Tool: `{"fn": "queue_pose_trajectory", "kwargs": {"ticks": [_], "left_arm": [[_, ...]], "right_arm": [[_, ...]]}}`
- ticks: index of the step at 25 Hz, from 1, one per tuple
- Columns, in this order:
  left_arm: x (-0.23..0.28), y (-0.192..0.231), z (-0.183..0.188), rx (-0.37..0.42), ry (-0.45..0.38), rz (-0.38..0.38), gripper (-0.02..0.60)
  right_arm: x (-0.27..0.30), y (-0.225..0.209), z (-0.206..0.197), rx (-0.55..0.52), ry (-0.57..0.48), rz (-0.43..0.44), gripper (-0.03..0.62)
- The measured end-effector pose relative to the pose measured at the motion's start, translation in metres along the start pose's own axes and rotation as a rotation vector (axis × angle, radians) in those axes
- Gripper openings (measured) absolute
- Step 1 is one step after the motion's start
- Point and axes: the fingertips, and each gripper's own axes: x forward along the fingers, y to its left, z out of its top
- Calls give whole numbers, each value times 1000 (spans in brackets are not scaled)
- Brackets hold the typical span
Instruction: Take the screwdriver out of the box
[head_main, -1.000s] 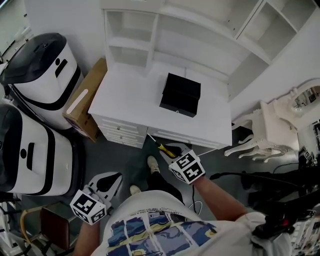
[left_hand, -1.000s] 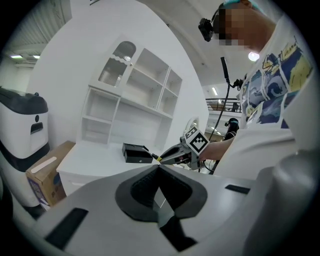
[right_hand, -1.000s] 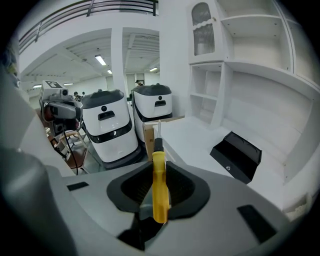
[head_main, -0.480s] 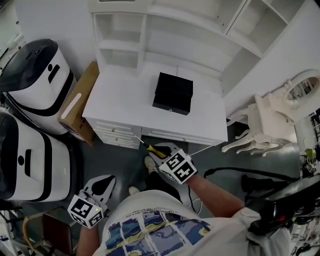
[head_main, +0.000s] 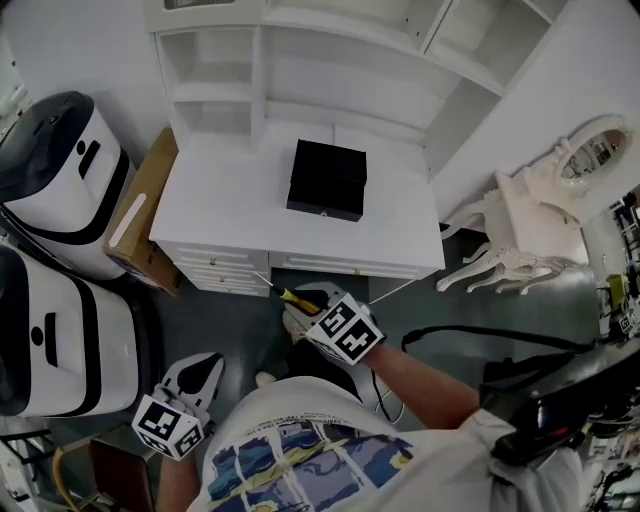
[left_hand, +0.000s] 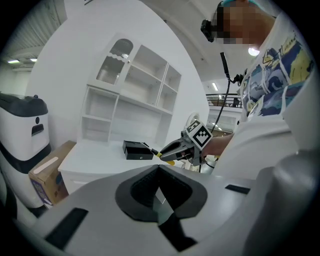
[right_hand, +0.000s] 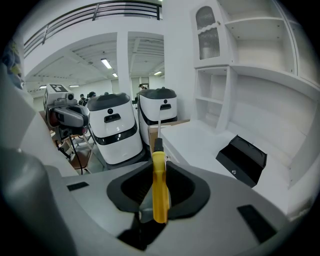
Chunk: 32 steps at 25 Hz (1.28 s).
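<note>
My right gripper (head_main: 303, 301) is shut on a yellow-handled screwdriver (head_main: 288, 295), held in the air just in front of the white desk (head_main: 225, 205). The shaft points toward the desk's drawers. In the right gripper view the yellow handle of the screwdriver (right_hand: 159, 175) lies between the jaws of the right gripper (right_hand: 156, 199). The black box (head_main: 327, 180) stands closed in the middle of the desk, apart from both grippers. My left gripper (head_main: 203, 370) hangs low at the left with its jaws together and nothing in them. From the left gripper (left_hand: 161, 192) I see the right gripper (left_hand: 179, 148) and the box (left_hand: 136, 150).
Two white-and-black machines (head_main: 55, 165) (head_main: 55, 330) stand left of the desk, with a cardboard box (head_main: 140, 215) leaning between. A white shelf unit (head_main: 300, 60) rises behind the desk. A white ornate chair (head_main: 520, 250) and black cables (head_main: 480, 335) are at the right.
The head view has drifted, so desk and box sit further left in the picture. Both grippers keep their places and the screwdriver stays gripped.
</note>
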Motion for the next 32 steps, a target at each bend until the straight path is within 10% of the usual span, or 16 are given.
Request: {"fn": "queue_pose_trajectory", "kwargs": {"ticks": [32], "left_arm": [[11, 1, -5, -14, 27, -18, 12]], "right_arm": [[3, -7, -10, 2, 23, 4, 98]]}}
